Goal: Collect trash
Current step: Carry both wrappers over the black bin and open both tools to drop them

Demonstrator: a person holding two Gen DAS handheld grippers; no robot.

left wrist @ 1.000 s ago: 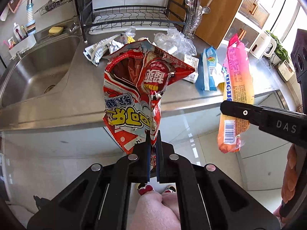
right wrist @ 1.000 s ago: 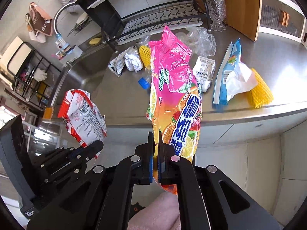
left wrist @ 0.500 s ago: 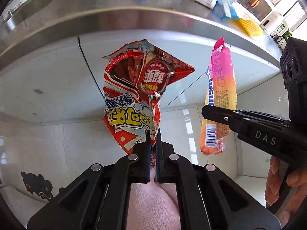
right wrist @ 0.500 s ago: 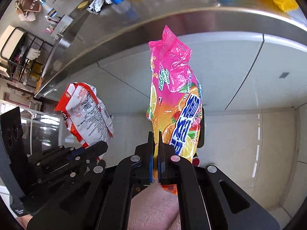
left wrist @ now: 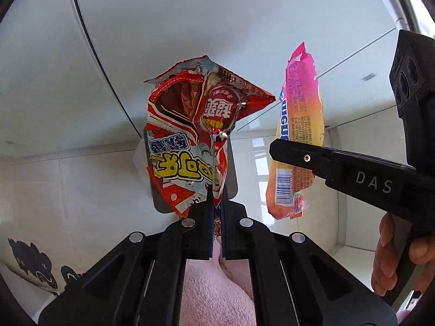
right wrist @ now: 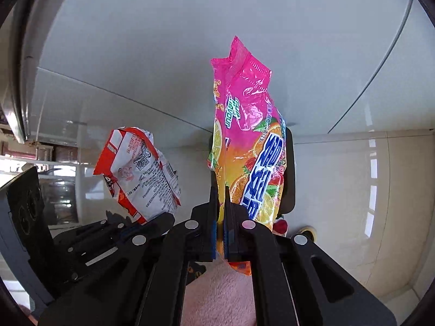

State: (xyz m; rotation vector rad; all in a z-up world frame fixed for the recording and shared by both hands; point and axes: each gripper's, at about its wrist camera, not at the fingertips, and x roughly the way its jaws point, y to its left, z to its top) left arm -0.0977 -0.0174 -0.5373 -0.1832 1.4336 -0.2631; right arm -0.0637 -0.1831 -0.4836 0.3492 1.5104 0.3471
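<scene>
My left gripper is shut on the lower edge of a torn red snack bag with yellow lettering, which stands up in front of the camera. The right gripper is shut on a pink and orange candy bag held the same way. Each view also catches the other hand's load: the pink bag pinched by the right gripper at the right of the left wrist view, and the red bag with the left gripper at the lower left of the right wrist view. A dark bin shows partly behind the red bag.
White cabinet doors fill the background above a glossy tiled floor. The steel counter edge curves along the left of the right wrist view. A person's pink-clad leg lies below the left gripper, and a hand grips the right handle.
Both grippers have sunk from counter height to in front of the cabinet doors, each still holding its bag. The counter and its litter have left the views; a dark bin now shows behind the bags.
</scene>
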